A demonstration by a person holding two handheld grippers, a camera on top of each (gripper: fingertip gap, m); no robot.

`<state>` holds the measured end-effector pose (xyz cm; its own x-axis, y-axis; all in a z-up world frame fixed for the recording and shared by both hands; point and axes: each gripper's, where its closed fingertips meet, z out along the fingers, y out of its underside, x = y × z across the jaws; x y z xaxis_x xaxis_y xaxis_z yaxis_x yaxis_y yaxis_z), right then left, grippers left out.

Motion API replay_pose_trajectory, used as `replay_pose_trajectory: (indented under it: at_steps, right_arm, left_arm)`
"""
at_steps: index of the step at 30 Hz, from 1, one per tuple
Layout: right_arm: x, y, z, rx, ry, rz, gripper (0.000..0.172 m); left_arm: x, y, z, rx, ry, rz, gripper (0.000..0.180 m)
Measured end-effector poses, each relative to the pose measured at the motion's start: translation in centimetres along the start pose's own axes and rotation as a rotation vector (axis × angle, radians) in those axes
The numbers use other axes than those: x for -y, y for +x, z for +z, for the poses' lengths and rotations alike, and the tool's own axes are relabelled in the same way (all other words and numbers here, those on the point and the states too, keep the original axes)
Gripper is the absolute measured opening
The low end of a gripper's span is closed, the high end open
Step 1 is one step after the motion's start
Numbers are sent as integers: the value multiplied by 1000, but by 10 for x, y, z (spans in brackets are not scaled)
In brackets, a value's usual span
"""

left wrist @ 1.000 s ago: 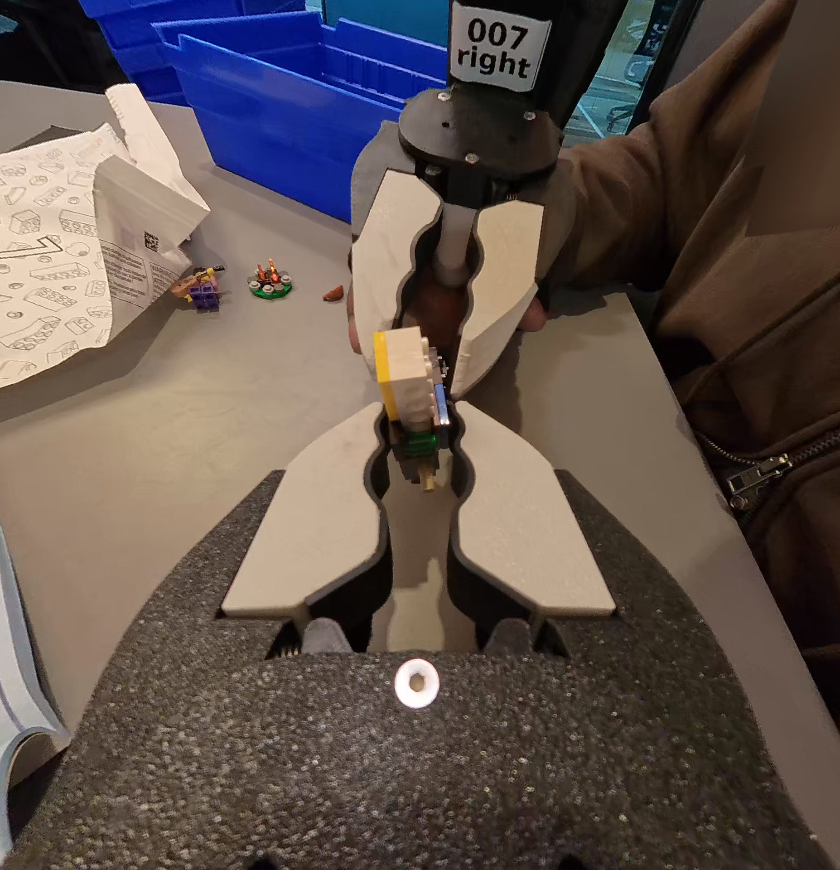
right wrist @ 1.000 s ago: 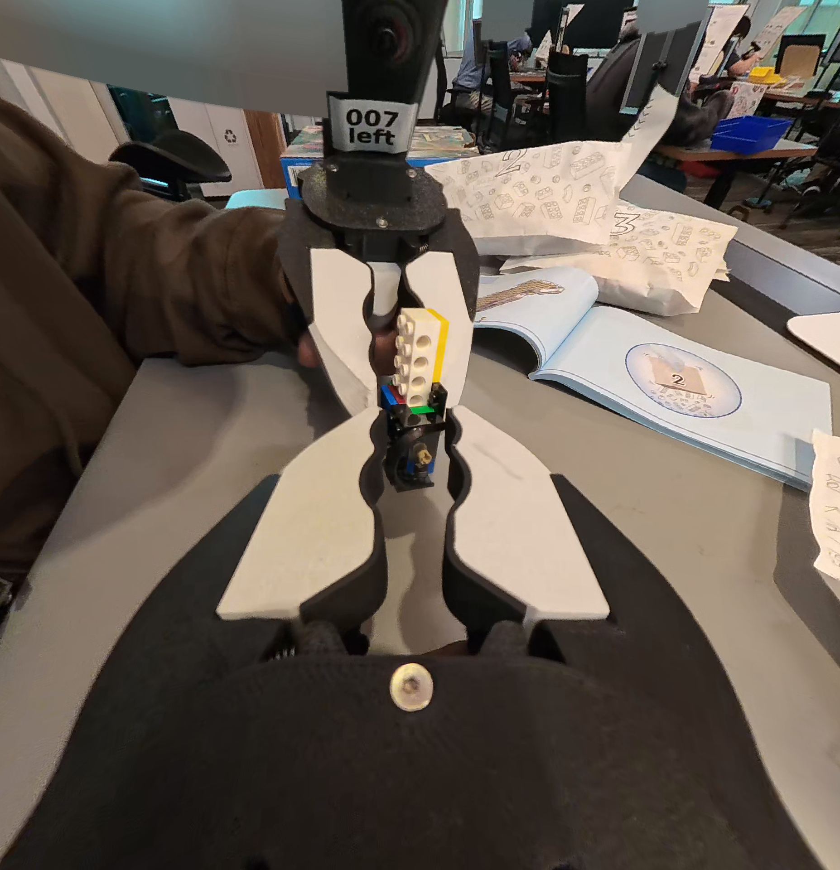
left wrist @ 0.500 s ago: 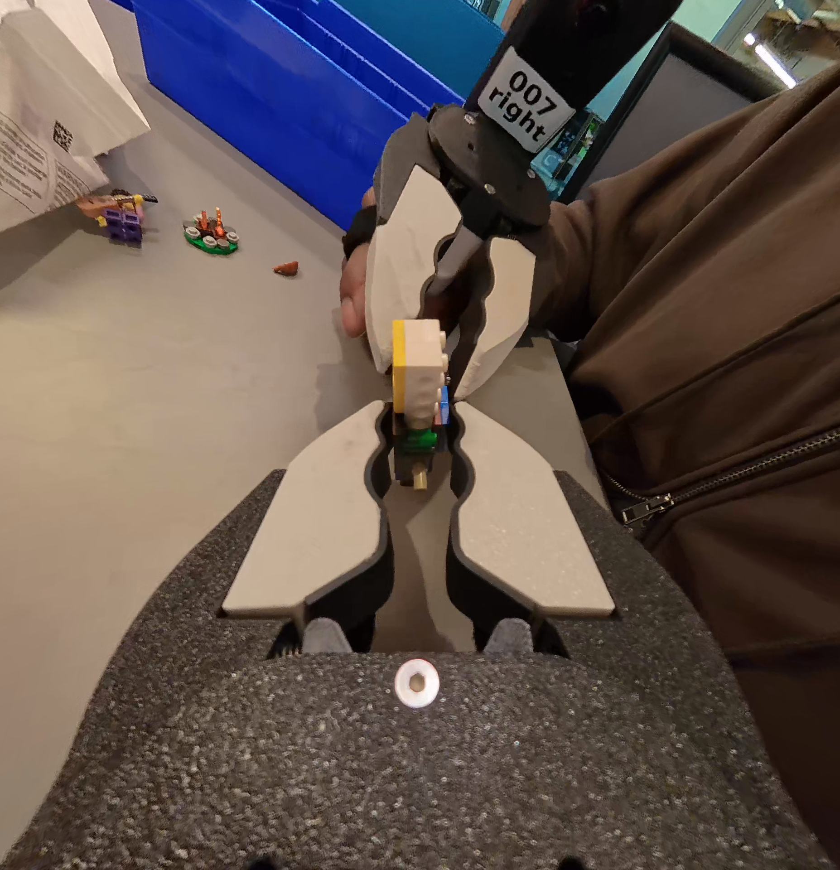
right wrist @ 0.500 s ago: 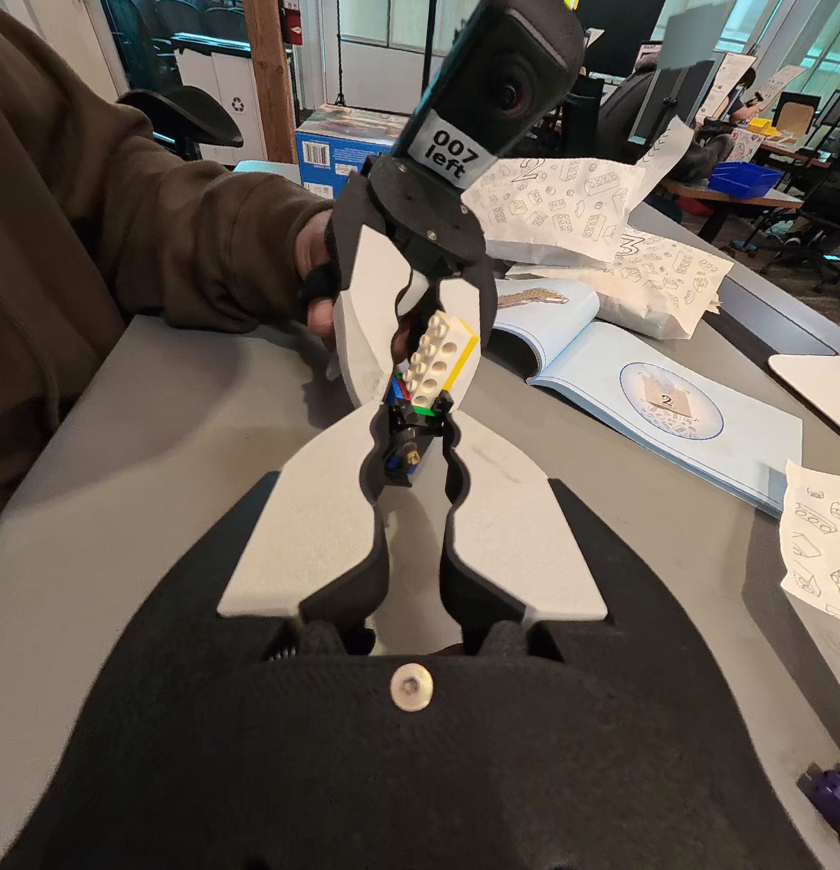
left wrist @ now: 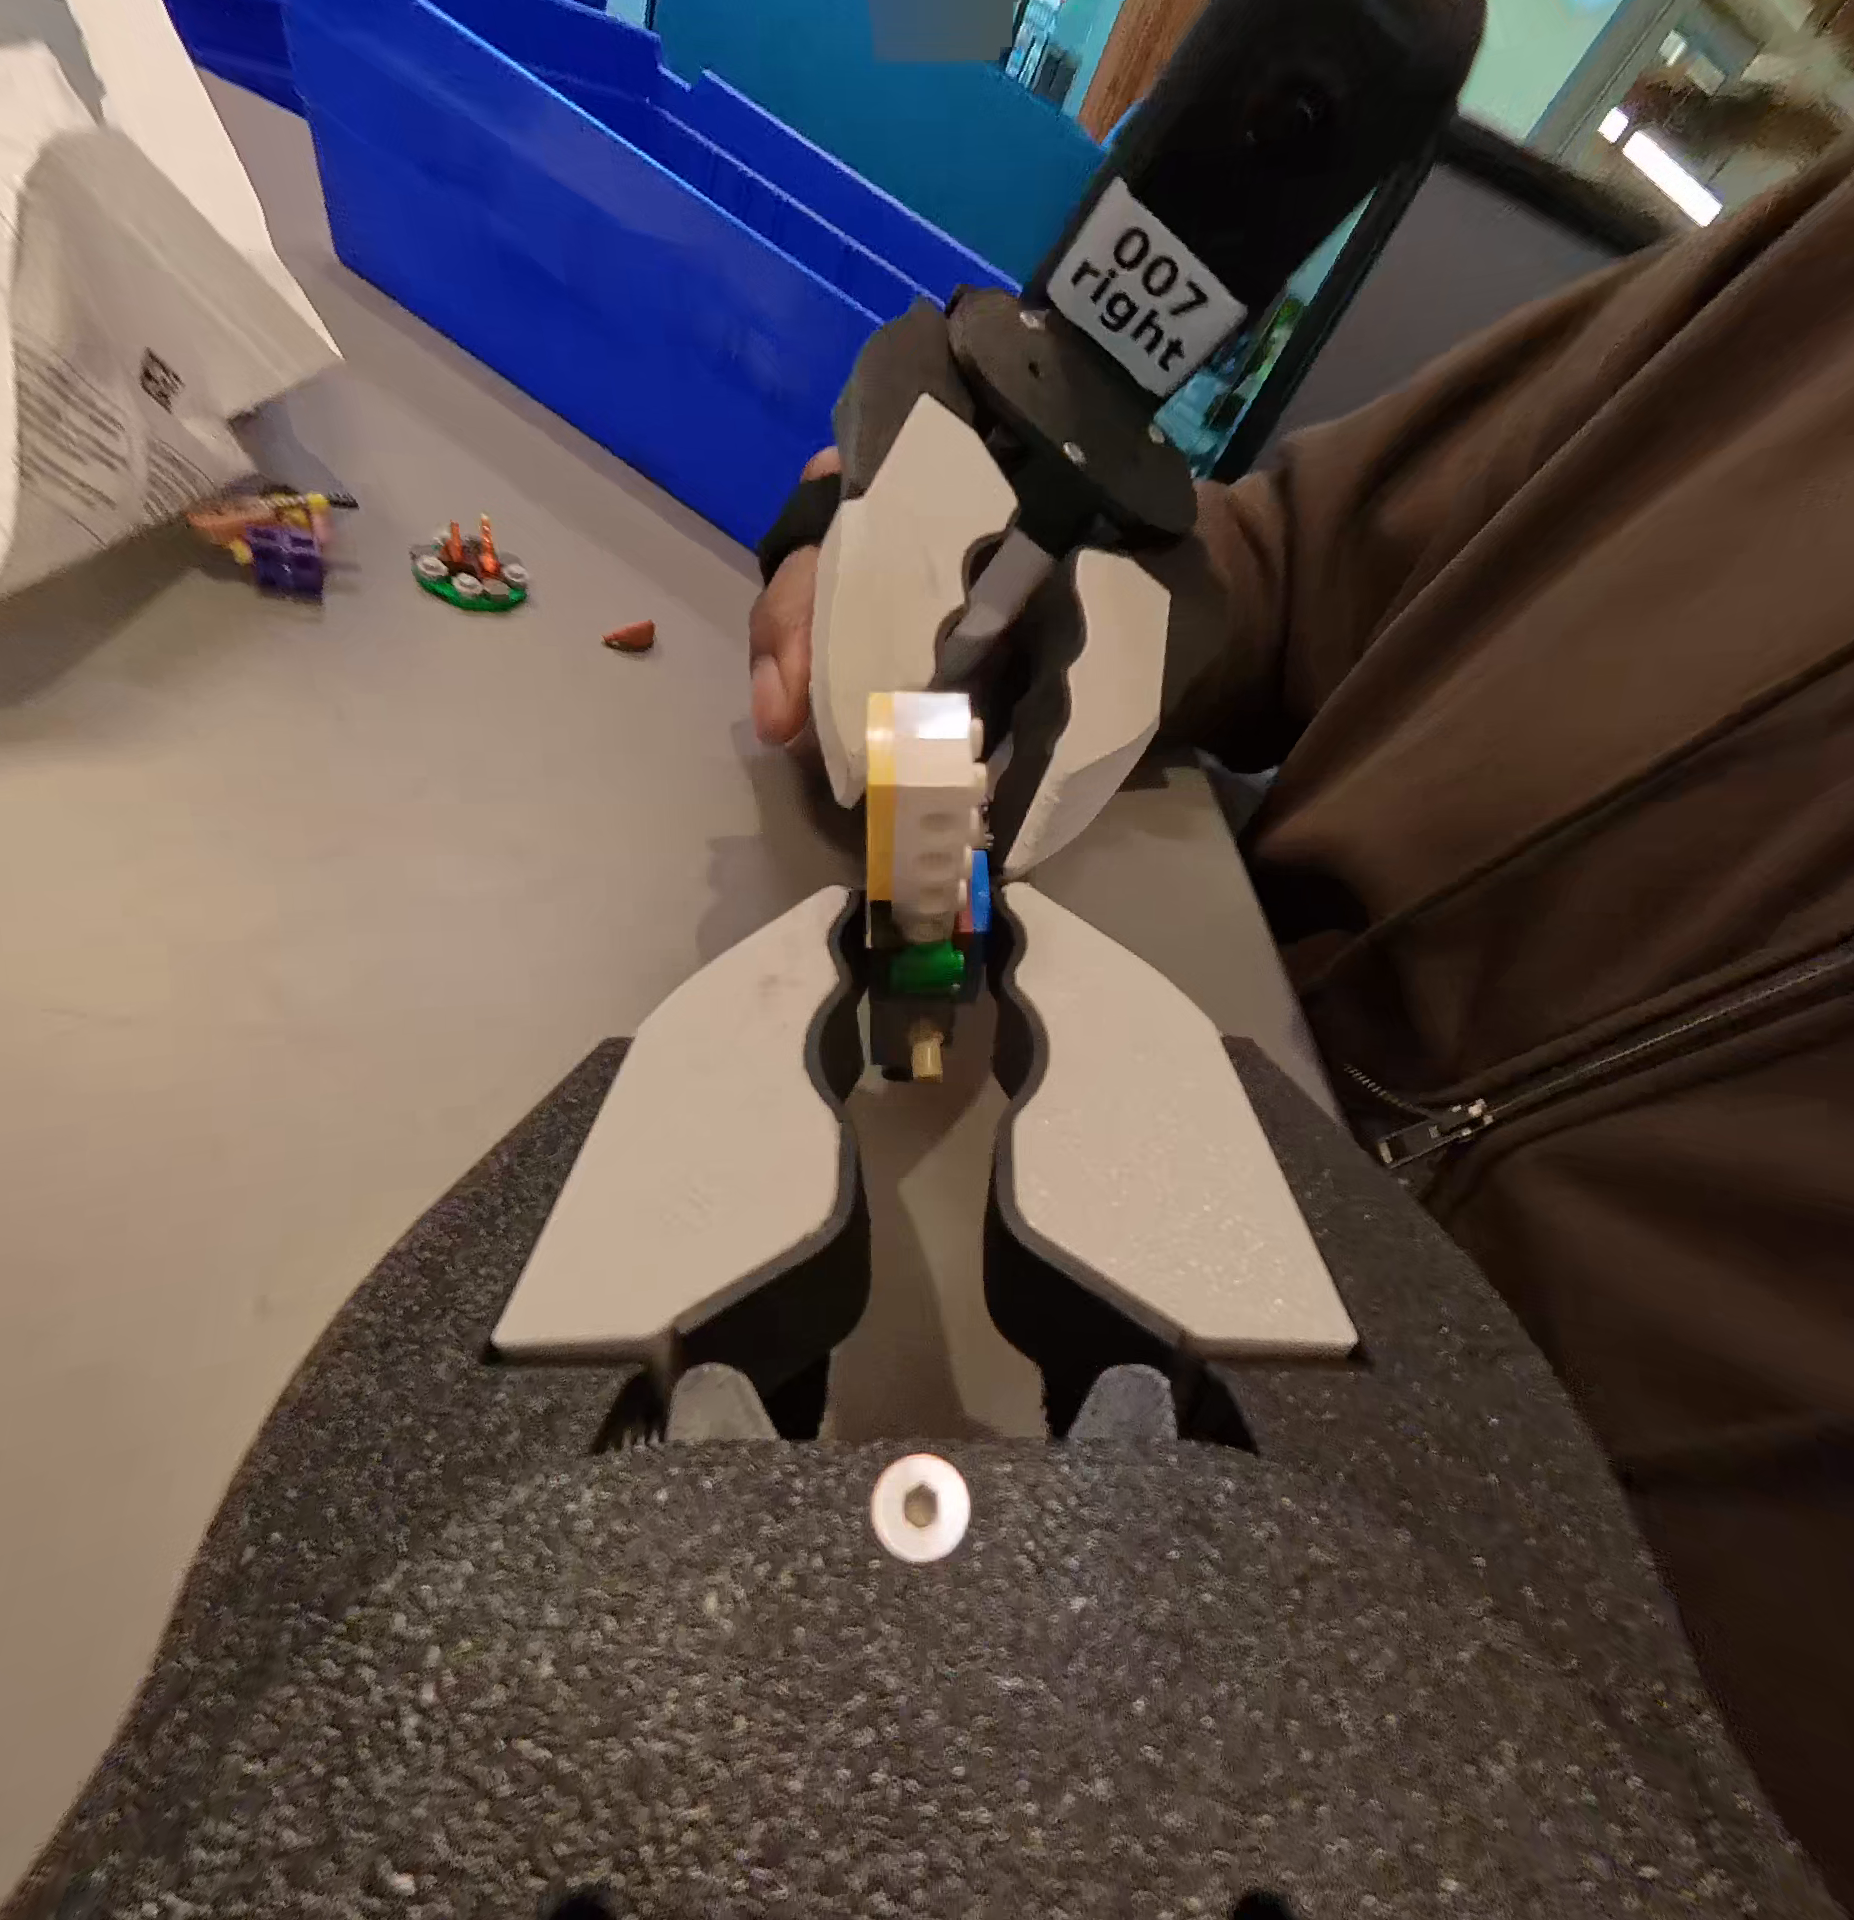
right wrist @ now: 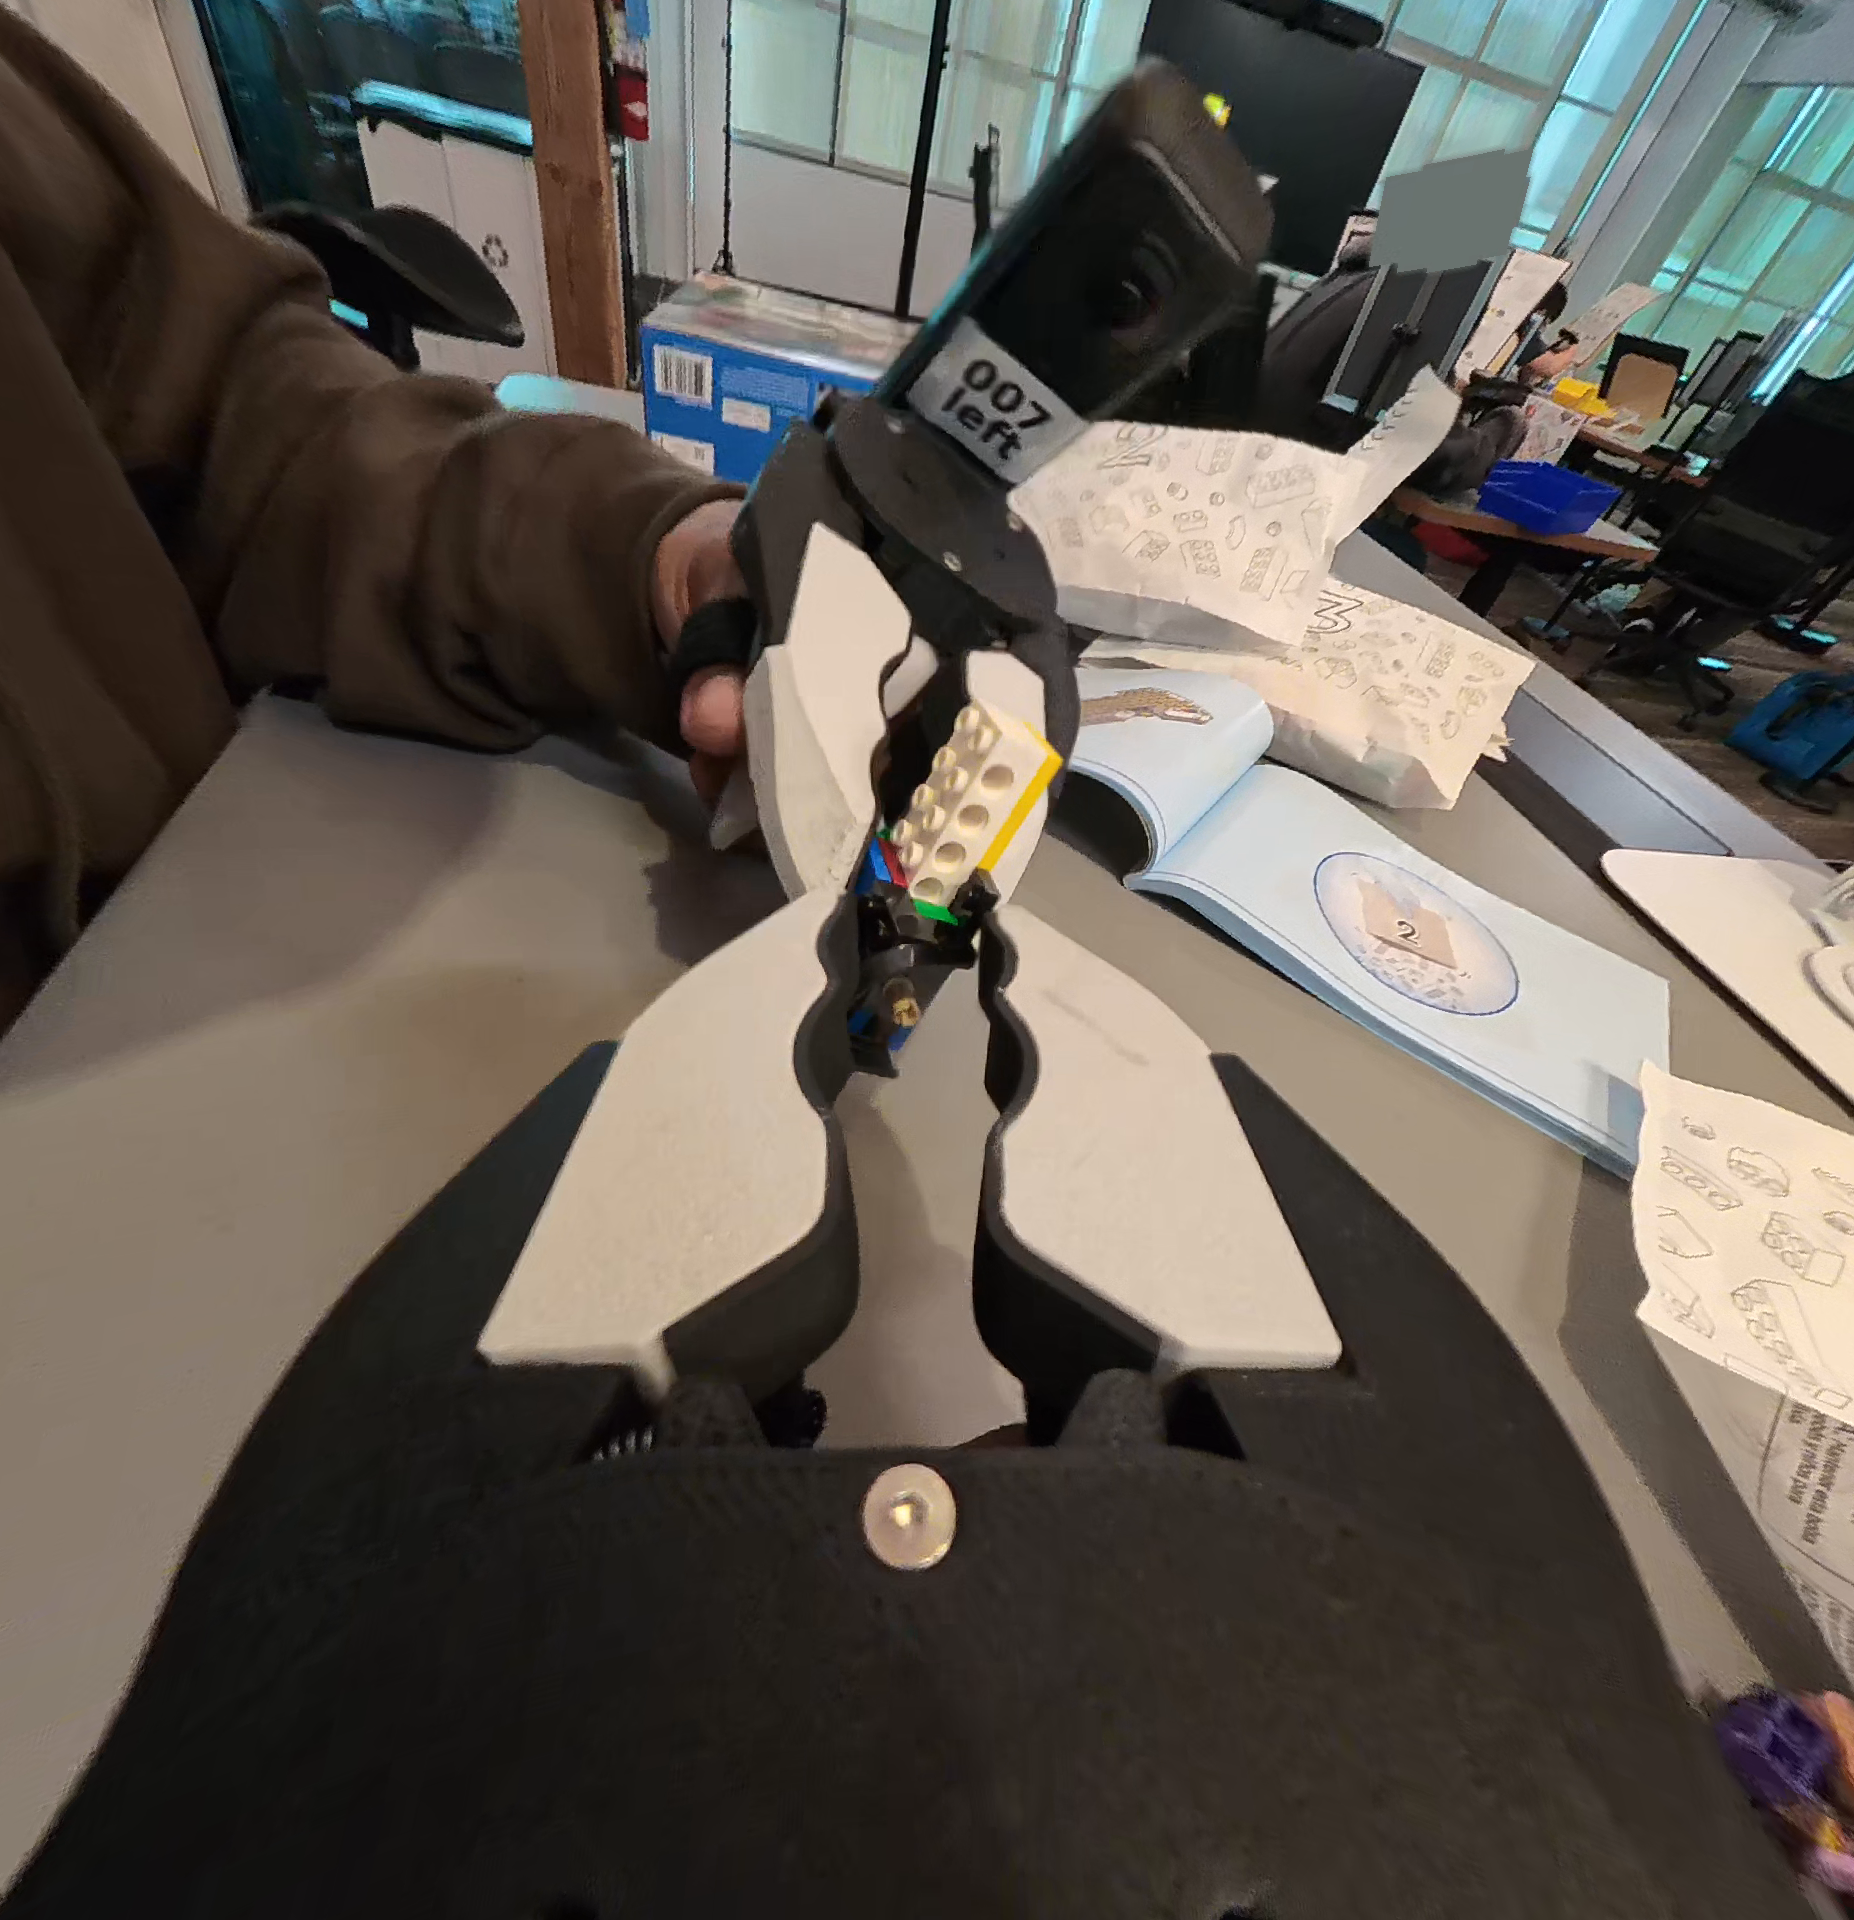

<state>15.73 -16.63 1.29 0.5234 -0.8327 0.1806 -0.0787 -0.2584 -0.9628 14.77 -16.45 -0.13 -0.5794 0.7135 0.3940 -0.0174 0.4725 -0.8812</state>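
Observation:
A small brick assembly (left wrist: 928, 821) hangs above the grey table (left wrist: 331, 935). It has a white brick with a yellow plate on top, blue, red and green parts, and a black base with a tan pin. My left gripper (left wrist: 923, 914) is shut on its black base. My right gripper (right wrist: 902, 920) is shut on the same base from the opposite side, tips nearly meeting the left's. The right gripper's fingers (left wrist: 892, 582) show beyond the assembly in the left wrist view. The left gripper's fingers (right wrist: 809, 727) show beyond it (right wrist: 970, 805) in the right wrist view.
Blue bins (left wrist: 590, 239), a printed paper bag (left wrist: 71, 312), a purple build (left wrist: 279, 535), a green round build (left wrist: 471, 582) and a brown piece (left wrist: 630, 634) lie to the left. An open booklet (right wrist: 1370, 935) and paper bags (right wrist: 1214, 520) lie right. A brown sleeve (right wrist: 383, 540) is close. Only a small space, under 4 cm, lies between the two pairs of fingers.
Both grippers have swung and tilted together with the assembly held between them; the opposite gripper now leans to the right in each view. Both grasps stay the same.

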Motion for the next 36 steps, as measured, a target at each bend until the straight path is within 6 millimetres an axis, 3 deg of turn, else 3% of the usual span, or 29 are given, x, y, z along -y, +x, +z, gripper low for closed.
replay_pose_trajectory:
  at_steps: [10, 22, 36]
  right_arm:
    - [-5, 2, -1, 47, -33, 164, 25]
    - [-12, 0, -3, 60, -103, 150, 25]
    - [-10, -1, -3, 17, -97, 42, 24]
  left_arm:
    - [0, -6, 2, 131, -36, 220, 20]
    - [-3, -9, 4, 183, -68, 297, 21]
    - [-1, -8, 4, 160, -51, 248, 21]
